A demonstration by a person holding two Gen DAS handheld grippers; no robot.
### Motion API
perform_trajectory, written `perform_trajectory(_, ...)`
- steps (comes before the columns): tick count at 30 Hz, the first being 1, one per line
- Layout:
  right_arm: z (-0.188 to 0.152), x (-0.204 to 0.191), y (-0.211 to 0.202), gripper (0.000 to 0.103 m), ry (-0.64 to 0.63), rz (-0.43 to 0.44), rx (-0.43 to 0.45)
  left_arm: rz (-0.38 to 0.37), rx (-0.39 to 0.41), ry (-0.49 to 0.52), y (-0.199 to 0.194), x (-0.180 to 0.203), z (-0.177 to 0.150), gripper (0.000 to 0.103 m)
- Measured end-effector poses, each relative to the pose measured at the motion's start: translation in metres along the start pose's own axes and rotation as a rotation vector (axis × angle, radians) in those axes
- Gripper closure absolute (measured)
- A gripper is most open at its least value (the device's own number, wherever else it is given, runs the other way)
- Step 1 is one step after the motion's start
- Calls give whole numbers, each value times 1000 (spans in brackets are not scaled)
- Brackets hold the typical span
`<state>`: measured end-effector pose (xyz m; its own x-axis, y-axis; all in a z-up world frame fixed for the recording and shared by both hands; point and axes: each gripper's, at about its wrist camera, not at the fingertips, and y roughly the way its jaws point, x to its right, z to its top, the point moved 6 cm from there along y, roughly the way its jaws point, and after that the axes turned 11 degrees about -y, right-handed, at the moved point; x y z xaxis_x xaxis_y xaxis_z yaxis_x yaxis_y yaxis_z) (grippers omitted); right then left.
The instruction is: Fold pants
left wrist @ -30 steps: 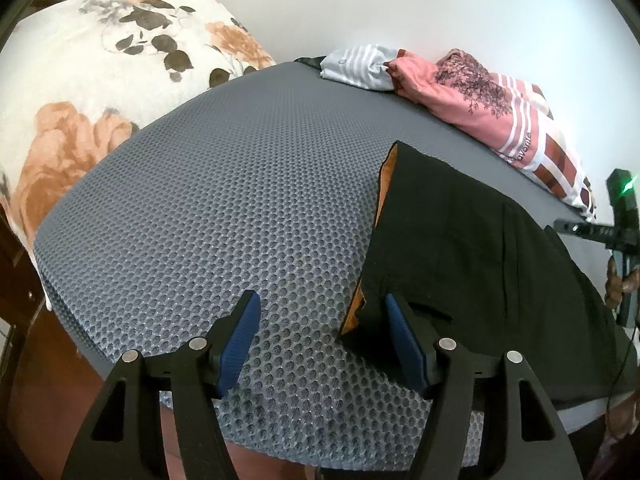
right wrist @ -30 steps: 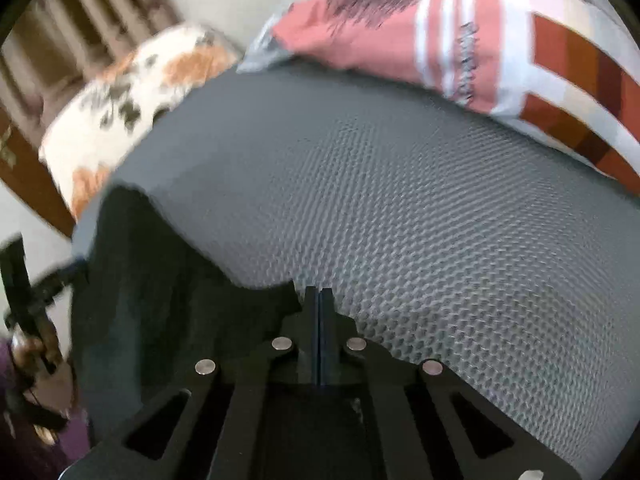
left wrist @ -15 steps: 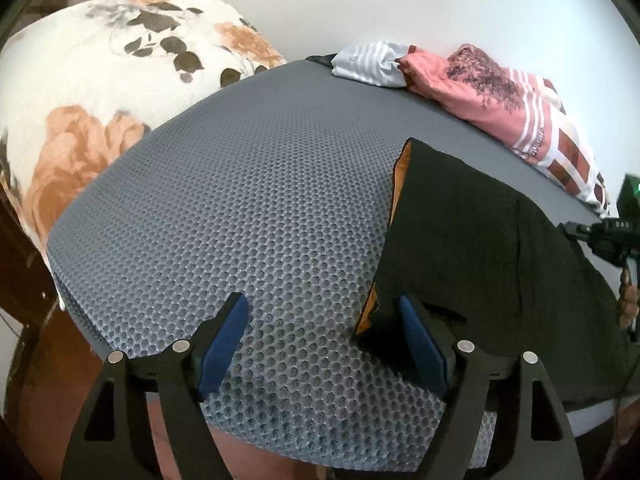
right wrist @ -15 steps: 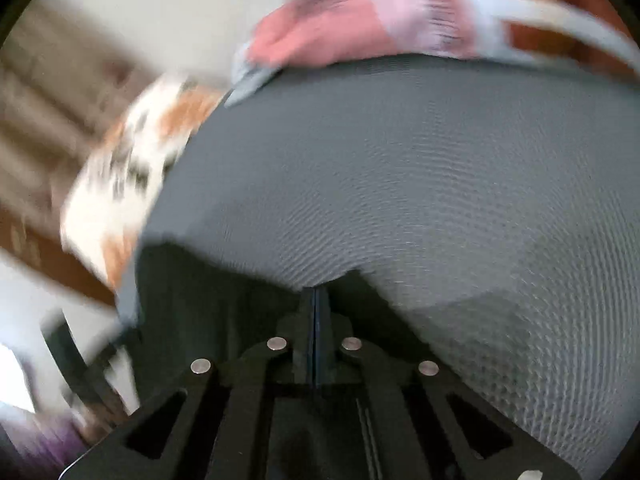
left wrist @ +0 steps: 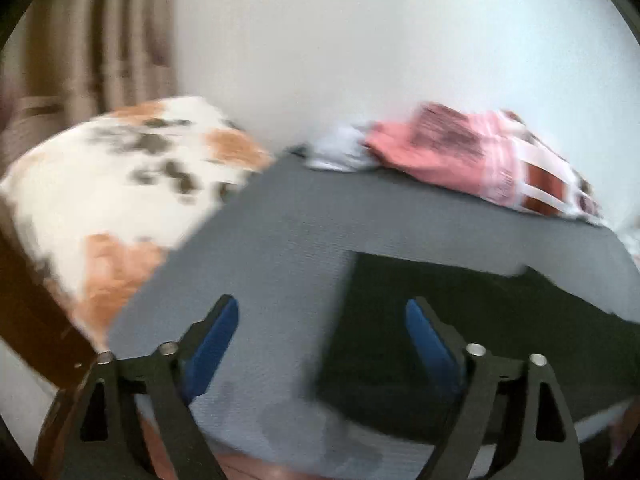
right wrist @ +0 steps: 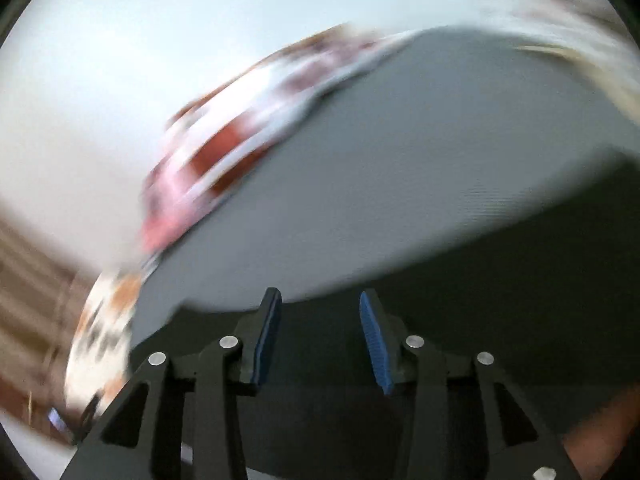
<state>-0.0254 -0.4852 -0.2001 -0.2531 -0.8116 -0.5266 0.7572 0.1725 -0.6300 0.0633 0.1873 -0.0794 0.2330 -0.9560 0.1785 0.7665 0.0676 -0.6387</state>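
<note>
Black pants (left wrist: 460,320) lie folded on the grey mesh mat (left wrist: 280,248). Left gripper (left wrist: 320,328) has just spread wide, empty. Right gripper (right wrist: 318,336) has just parted halfway, gripping nothing.

no legible text anywhere — blurred throughout (both views)

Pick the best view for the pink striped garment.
Left wrist: the pink striped garment lies whole along the grey mat's far edge, only mildly blurred. Right wrist shows it as a tilted, heavily smeared streak.
</note>
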Motion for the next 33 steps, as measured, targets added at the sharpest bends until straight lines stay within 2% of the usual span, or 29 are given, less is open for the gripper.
perform_trajectory(3,-14,105,-55,63,207,-85,74,-92,-79,53,17,50,-12,14)
perform_trajectory(5,-21,154,-78,63,322,-79,115,-127,-142,96,32,81,-27,14)
perform_trajectory(6,-25,173,-89,63,383,-52,142,-144,-186,118,41,96,-38,14)
perform_trajectory(9,-33,192,-93,63,459,25,164,-168,-278,154,60,125,-66,14)
perform_trajectory(12,-34,194,-85,63,498,73,151,-161,-329,175,67,138,-83,14)
perform_trajectory(16,-30,186,-72,61,493,106,131,-134,-329,219,70,141,-91,14)
perform_trajectory(19,-26,183,-70,59,459,77,130,-150,-324,208,70,139,-93,14)
perform_trajectory(22,-23,176,-72,59,475,126,142,-168,-318,192,68,133,-92,14)
perform_trajectory(25,-17,168,-66,59,423,95,112,-177,-319,181,68,132,-92,14)
perform_trajectory(27,-18,171,-57,59,446,81,88,-178,-320,178,68,132,-92,14)
perform_trajectory(31,-12,167,-46,56,452,93,114,-181,-319,174,69,132,-92,14)
perform_trajectory(33,-9,162,-40,66,411,30,93,-179,-320,172,69,131,-92,14)
